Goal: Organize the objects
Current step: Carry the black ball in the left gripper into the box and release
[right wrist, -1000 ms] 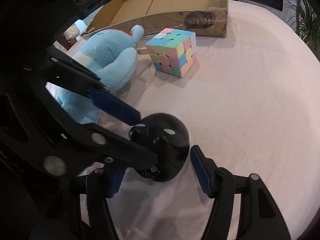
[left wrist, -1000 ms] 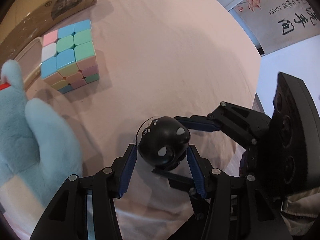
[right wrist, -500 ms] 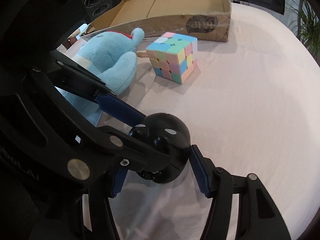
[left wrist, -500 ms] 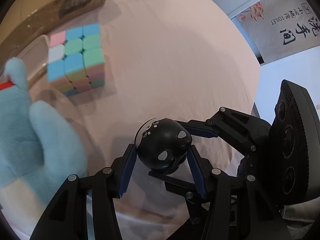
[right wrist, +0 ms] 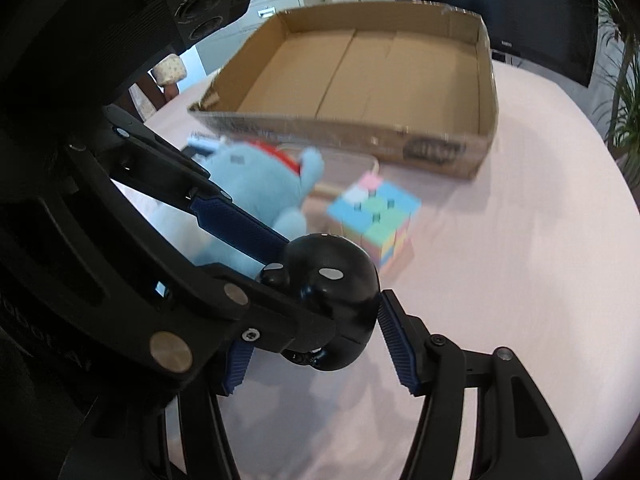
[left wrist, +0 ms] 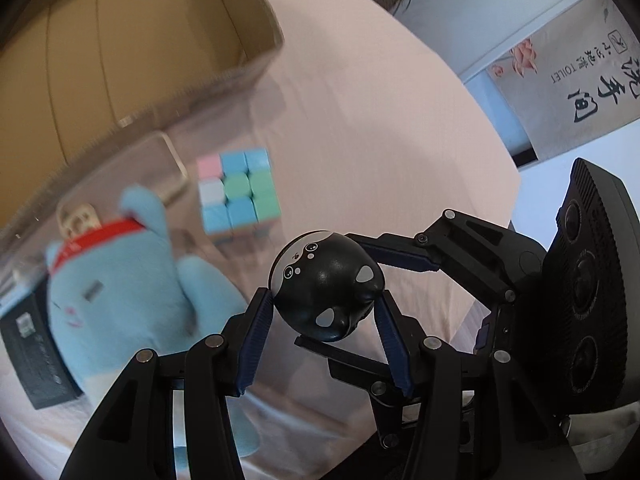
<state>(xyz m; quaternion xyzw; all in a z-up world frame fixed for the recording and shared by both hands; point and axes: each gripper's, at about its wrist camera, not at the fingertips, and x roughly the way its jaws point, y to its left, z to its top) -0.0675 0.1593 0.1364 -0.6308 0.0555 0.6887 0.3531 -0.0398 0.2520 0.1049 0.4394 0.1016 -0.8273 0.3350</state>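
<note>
A black round toy (left wrist: pixel 326 284) with white spots hangs above the pink table, held from two sides. My left gripper (left wrist: pixel 323 296) is shut on it, blue pads against its left and right flanks. My right gripper (right wrist: pixel 316 328) comes in crosswise and is also shut on the toy (right wrist: pixel 336 300); its right pad touches the toy's edge, while its left pad sits behind a left finger (right wrist: pixel 236 224). In the left wrist view one right finger (left wrist: pixel 404 258) meets the toy's upper right and the other passes beneath it. The toy is clear of the cloth.
On the table below lie a pastel puzzle cube (left wrist: pixel 238 196) (right wrist: pixel 374 216) and a blue plush (left wrist: pixel 120 292) (right wrist: pixel 256 192). Behind them stands an open shallow cardboard box (right wrist: pixel 344 136) (left wrist: pixel 256 68), with a clear plastic container (left wrist: pixel 152 160) in front of it. A black box (left wrist: pixel 32 360) lies at the left.
Both grippers have risen with the black toy, and the table objects look smaller and farther. The right gripper's pads closed the gap onto the toy. The cardboard box's inside has come into view.
</note>
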